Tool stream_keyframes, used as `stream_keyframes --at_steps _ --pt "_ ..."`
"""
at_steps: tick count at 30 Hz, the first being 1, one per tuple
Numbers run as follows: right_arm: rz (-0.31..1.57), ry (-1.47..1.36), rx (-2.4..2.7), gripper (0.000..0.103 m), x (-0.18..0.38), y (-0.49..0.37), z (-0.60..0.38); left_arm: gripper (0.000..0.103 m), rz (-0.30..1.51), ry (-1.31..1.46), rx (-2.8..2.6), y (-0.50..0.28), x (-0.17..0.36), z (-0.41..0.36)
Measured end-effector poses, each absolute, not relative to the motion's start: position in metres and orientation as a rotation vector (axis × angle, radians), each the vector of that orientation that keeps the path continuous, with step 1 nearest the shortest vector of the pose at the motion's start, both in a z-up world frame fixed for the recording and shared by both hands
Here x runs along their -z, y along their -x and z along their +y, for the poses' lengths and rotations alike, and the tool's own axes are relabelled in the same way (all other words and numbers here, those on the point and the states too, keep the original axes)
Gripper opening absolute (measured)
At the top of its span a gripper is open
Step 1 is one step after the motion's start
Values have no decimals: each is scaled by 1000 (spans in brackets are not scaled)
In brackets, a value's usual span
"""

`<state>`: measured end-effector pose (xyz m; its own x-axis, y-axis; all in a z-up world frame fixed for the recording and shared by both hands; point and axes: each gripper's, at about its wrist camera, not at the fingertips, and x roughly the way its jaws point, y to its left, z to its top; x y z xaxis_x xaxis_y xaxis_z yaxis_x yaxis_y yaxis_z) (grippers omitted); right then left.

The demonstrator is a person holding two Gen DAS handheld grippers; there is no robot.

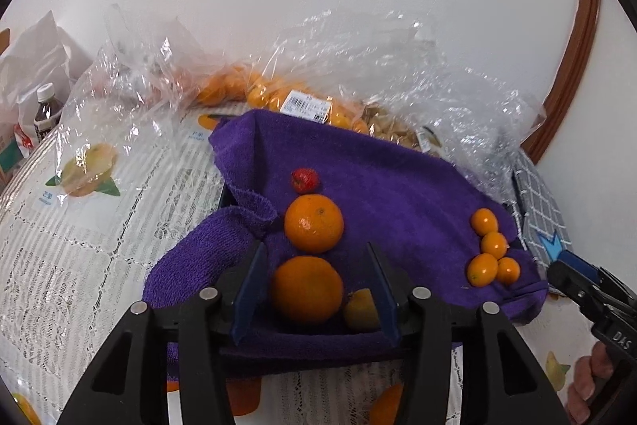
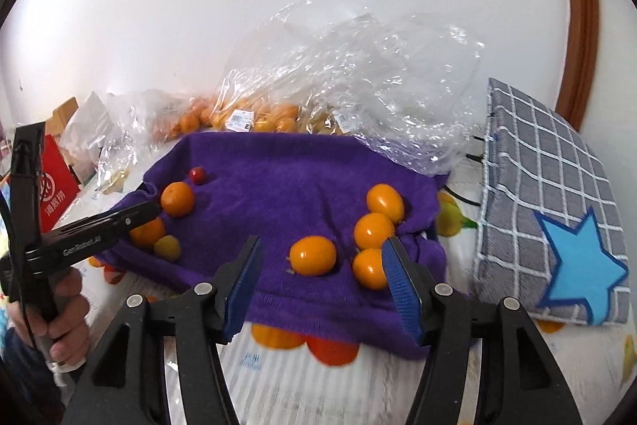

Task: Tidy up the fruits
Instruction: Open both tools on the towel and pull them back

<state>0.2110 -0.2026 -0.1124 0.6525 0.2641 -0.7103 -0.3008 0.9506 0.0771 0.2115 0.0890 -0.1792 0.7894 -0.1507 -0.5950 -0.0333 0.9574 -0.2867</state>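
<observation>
A purple towel point(image 1: 378, 186) lies on the table, also in the right wrist view point(image 2: 278, 186). On its left sit a strawberry point(image 1: 304, 180), two mandarins point(image 1: 313, 223) point(image 1: 306, 289) and a small yellow-green fruit point(image 1: 361, 309). My left gripper point(image 1: 316, 289) is open, its fingers on either side of the near mandarin and the yellow fruit. On the towel's right lie several kumquats point(image 1: 487, 245) point(image 2: 312, 255). My right gripper point(image 2: 322, 281) is open just in front of them, one kumquat at its right finger point(image 2: 402, 285).
Clear plastic bags point(image 2: 358, 74) holding more oranges point(image 2: 254, 116) lie behind the towel. A grey checked cloth with a blue star point(image 2: 549, 206) lies at right. A bottle point(image 1: 45, 112) and boxes stand at far left. A fruit-print lace tablecloth point(image 1: 79, 226) covers the table.
</observation>
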Motion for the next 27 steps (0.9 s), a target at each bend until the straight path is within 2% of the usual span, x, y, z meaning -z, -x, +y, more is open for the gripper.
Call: stream_keyframes --at_steps 5,15,21,27 --pt "774 68 -268 61 97 -189 -207 50 607 326 64 -195 175 95" --pt "869 37 -349 61 95 -155 -200 53 599 375 23 -139 182 115" --pt "890 20 -437 55 109 -133 -176 53 635 355 -27 -117 189 124" --pt "920 36 -553 55 130 -123 -137 53 674 395 -110 -105 197 148"
